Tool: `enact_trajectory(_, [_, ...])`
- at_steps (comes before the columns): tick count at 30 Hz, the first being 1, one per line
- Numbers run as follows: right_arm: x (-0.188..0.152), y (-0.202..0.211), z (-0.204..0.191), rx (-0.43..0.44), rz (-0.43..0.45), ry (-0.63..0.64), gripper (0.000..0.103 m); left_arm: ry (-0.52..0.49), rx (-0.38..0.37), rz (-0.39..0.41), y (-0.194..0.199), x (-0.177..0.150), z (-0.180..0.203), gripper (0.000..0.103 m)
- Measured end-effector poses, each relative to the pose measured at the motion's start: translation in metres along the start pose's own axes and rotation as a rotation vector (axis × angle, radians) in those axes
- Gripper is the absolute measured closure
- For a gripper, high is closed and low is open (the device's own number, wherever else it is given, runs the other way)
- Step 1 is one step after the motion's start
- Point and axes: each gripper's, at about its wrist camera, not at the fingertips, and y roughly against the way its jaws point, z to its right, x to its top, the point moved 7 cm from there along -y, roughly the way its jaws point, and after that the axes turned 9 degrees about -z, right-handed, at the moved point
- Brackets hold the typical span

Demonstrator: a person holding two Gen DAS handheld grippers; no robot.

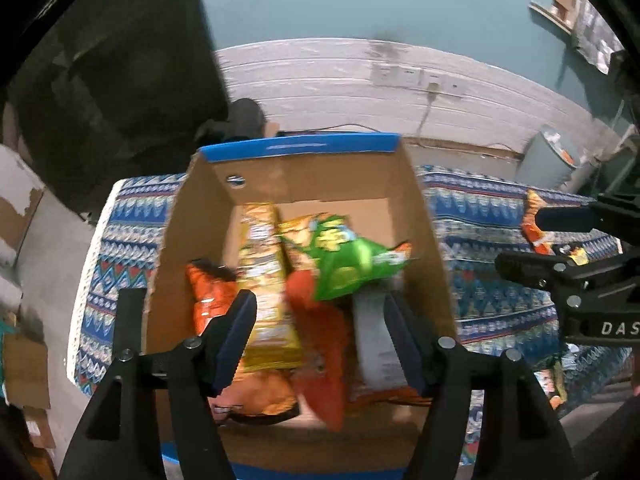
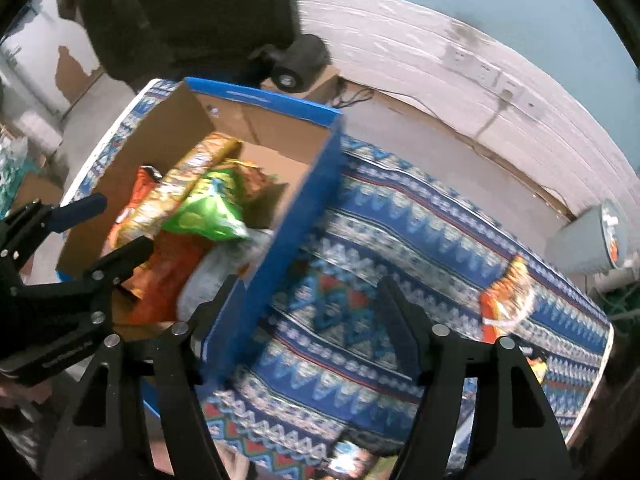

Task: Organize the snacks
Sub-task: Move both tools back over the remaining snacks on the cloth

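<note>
A cardboard box [image 1: 300, 184] with blue outer walls stands on the patterned tablecloth [image 2: 400, 220]. In it lie a green bag [image 1: 348, 268], a yellow bag [image 1: 264, 276], orange bags [image 1: 208, 304] and a grey-white bag [image 1: 376, 336]. My left gripper [image 1: 320, 312] hangs open over this pile, its pads pressing on nothing. My right gripper [image 2: 306, 286] is open at the box's right wall [image 2: 296, 216], whose blue side rises between its fingers, and holds nothing. An orange snack bag [image 2: 504, 300] lies on the cloth to the right. Each gripper also shows at the edge of the other's view.
A grey bin [image 2: 588, 240] stands past the table's right end. A dark round device [image 2: 300, 60] sits behind the box near the white wall. Another small packet [image 2: 348, 456] lies at the table's near edge. Cardboard pieces [image 1: 24, 364] lie on the floor at left.
</note>
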Motion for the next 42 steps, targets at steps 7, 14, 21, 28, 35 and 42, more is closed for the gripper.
enact_trajectory(7, [-0.025, 0.007, 0.044, -0.013, -0.005, -0.069, 0.032, -0.095, -0.013, -0.013, 0.001, 0.001, 0.05, 0.03])
enact_trajectory(14, [-0.053, 0.014, 0.088, -0.061, -0.004, -0.127, 0.027, -0.2, -0.009, -0.039, -0.003, 0.0, 0.104, 0.024])
enact_trajectory(21, [-0.083, 0.016, 0.131, -0.067, -0.013, -0.207, 0.027, -0.304, 0.012, -0.049, -0.008, -0.002, 0.154, 0.023])
enact_trajectory(28, [-0.117, 0.022, 0.175, -0.09, -0.012, -0.282, 0.022, -0.372, 0.028, -0.06, -0.01, -0.003, 0.194, 0.021])
enact_trajectory(35, [-0.145, 0.015, 0.221, -0.119, -0.029, -0.351, 0.022, -0.418, 0.039, -0.09, -0.024, -0.003, 0.228, 0.02])
enact_trajectory(42, [-0.157, -0.007, 0.259, -0.145, -0.085, -0.367, 0.022, -0.423, 0.014, -0.123, -0.04, 0.008, 0.251, 0.02])
